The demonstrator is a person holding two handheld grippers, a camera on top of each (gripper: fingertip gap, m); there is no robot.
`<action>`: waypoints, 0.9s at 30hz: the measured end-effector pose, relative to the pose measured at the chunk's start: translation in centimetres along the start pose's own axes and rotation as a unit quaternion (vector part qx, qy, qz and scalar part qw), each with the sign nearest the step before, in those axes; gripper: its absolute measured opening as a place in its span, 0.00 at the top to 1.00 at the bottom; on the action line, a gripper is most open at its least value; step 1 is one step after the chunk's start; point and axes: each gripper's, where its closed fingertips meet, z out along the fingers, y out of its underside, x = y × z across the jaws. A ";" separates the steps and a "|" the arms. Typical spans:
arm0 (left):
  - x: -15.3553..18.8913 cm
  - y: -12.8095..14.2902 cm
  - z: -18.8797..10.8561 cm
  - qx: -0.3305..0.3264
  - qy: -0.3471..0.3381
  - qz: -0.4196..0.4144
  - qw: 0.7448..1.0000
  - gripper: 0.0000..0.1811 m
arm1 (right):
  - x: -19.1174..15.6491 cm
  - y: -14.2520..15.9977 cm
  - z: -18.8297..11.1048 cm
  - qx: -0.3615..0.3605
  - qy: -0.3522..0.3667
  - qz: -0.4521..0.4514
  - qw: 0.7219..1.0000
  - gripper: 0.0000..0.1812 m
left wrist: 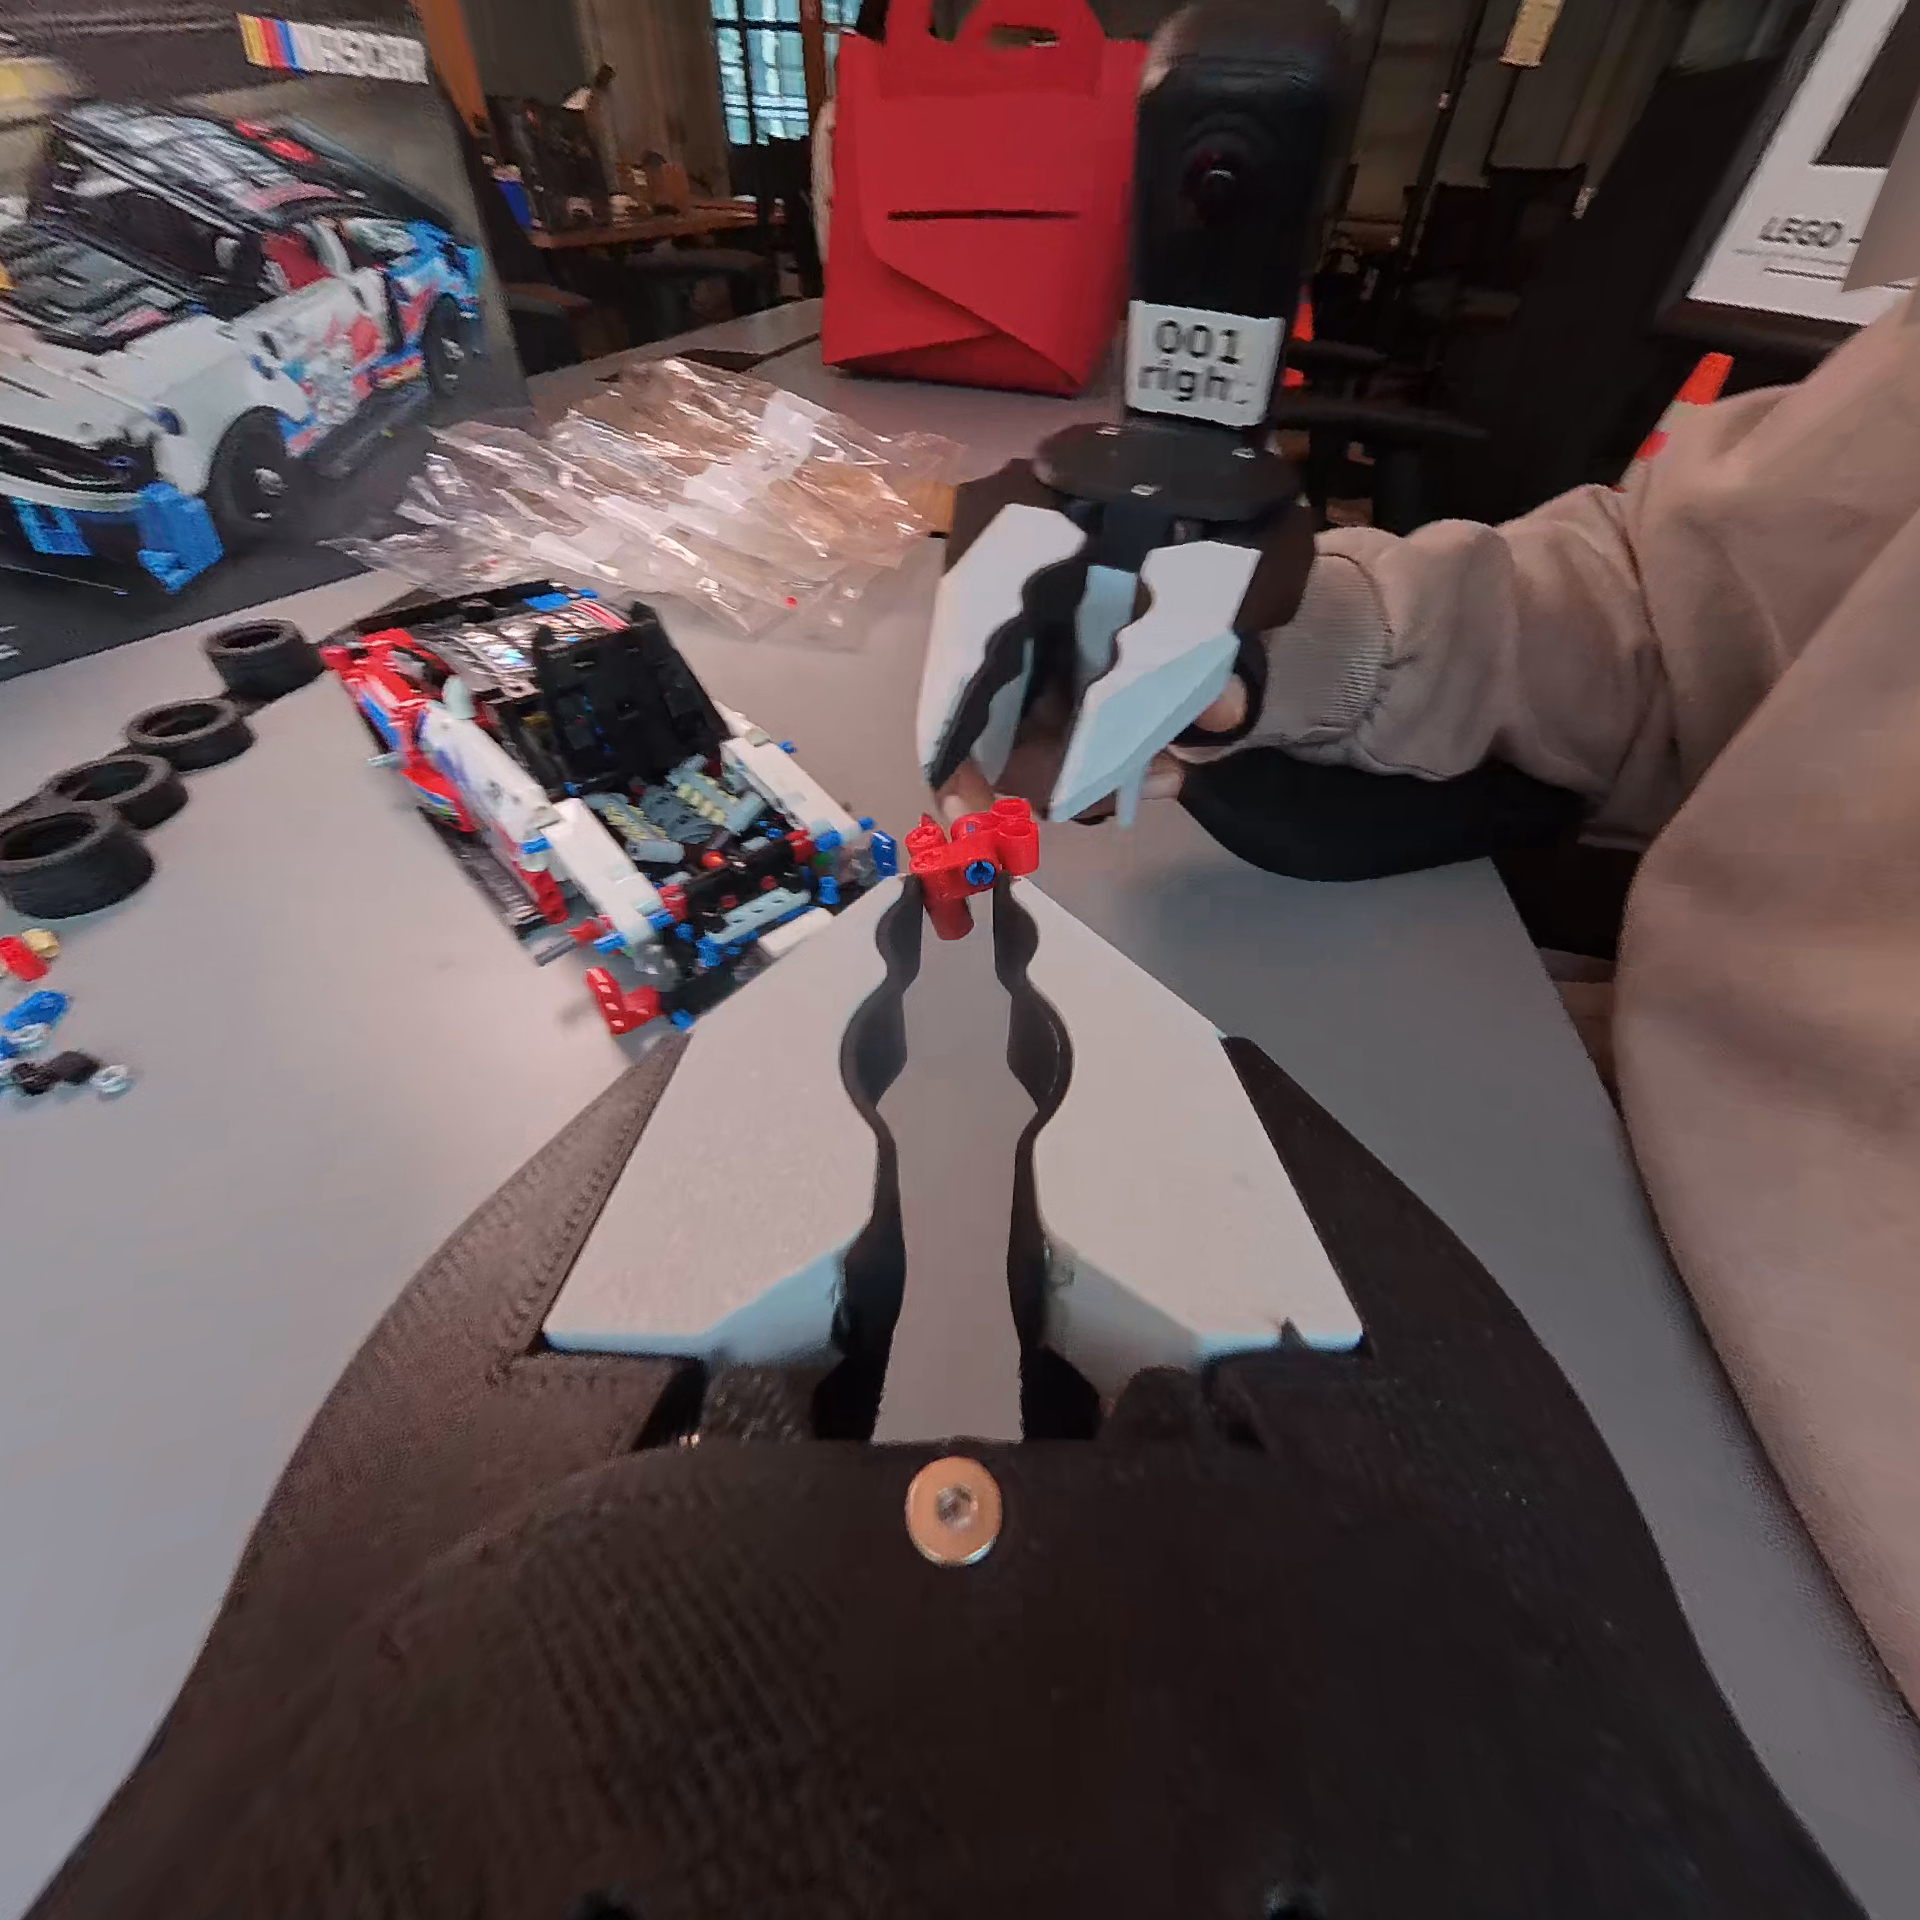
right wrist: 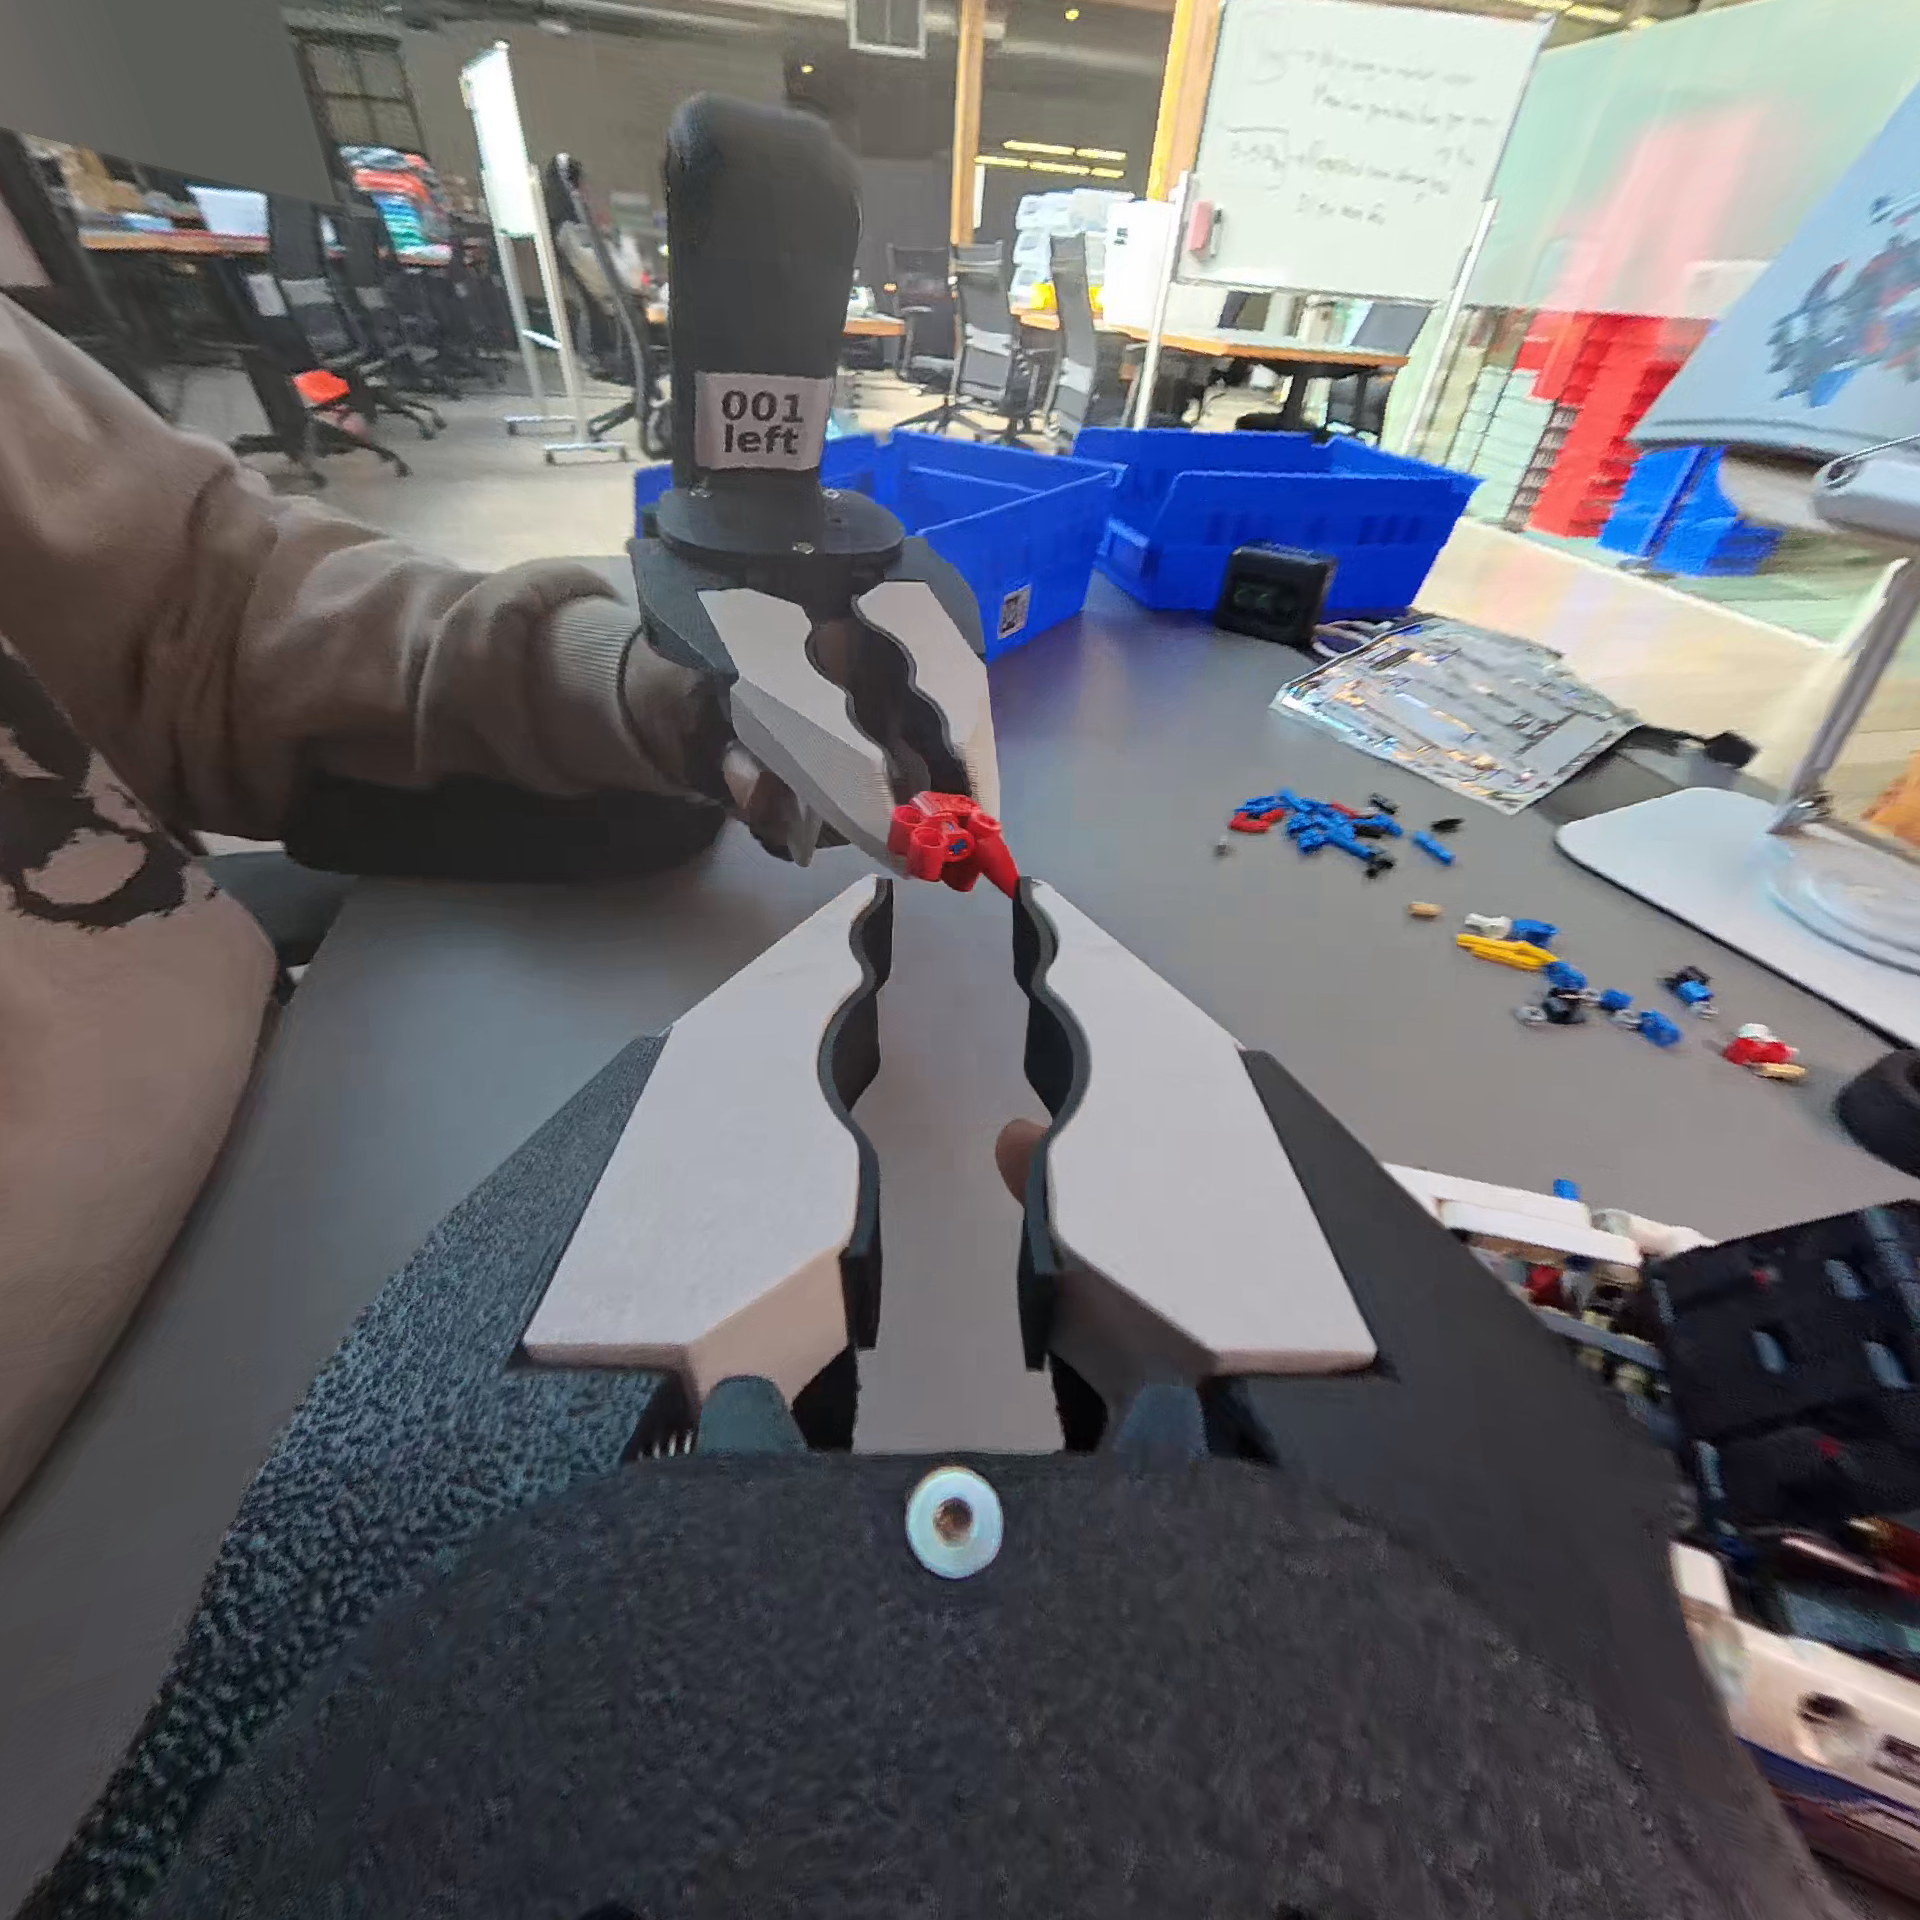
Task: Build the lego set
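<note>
My left gripper (left wrist: pixel 954 896) is shut on a small red lego assembly (left wrist: pixel 977 847) with a blue pin and holds it above the grey table (left wrist: pixel 312 1195). My right gripper (right wrist: pixel 953 888) is open and empty, with its tips just short of the red assembly (right wrist: pixel 935 831). In the left wrist view the right gripper (left wrist: pixel 1006 798) points down at the piece from behind. In the right wrist view the left gripper (right wrist: pixel 940 831) faces me. The part-built lego car (left wrist: pixel 582 790) lies on the table to the left and also shows in the right wrist view (right wrist: pixel 1766 1351).
Several black tyres (left wrist: pixel 73 862) and loose small pieces (left wrist: pixel 42 1018) lie at the left. The set's box (left wrist: pixel 208 312), empty plastic bags (left wrist: pixel 675 488) and a red bag (left wrist: pixel 977 208) stand behind. More loose pieces (right wrist: pixel 1320 821), blue bins (right wrist: pixel 1247 520) and a white stand base (right wrist: pixel 1714 873) are there. The tips of both grippers are at nearly the same place. The part-built lego car (left wrist: pixel 582 790) lies around 15 centimetres away from my right fingertips. Seen from the right wrist view (right wrist: pixel 1656 1280) as well.
</note>
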 end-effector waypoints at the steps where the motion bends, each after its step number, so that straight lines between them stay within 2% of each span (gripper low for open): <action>1: -1.4 -0.7 -0.1 0.008 -0.019 -0.005 1.000 0.94 | 0.8 -0.8 -0.2 0.007 0.025 -0.016 1.000 0.89; 4: -5.6 -3.7 0.3 0.030 -0.051 -0.001 0.998 0.94 | 3.8 -2.3 -0.6 -0.004 0.104 -0.061 0.993 0.89; 8: -12.1 -9.0 3.1 0.063 -0.062 0.060 0.994 0.94 | 8.7 -3.9 -2.1 -0.004 0.179 -0.063 0.982 0.91; 13: -21.4 -16.4 9.1 0.093 -0.054 0.087 0.990 0.94 | 15.8 -4.7 -5.0 0.000 0.249 -0.045 0.968 0.94; 18: -29.7 -22.7 15.3 0.097 -0.061 0.135 0.984 0.96 | 21.7 -5.4 -7.4 0.025 0.277 -0.029 0.960 0.95; 23: -36.3 -25.0 20.9 0.023 -0.123 0.173 0.977 0.95 | 26.8 -5.5 -9.7 0.043 0.303 -0.013 0.952 0.95; 27: -39.8 -25.4 23.6 -0.017 -0.177 0.192 0.965 0.96 | 28.8 -5.5 -10.8 0.078 0.306 0.015 0.949 0.96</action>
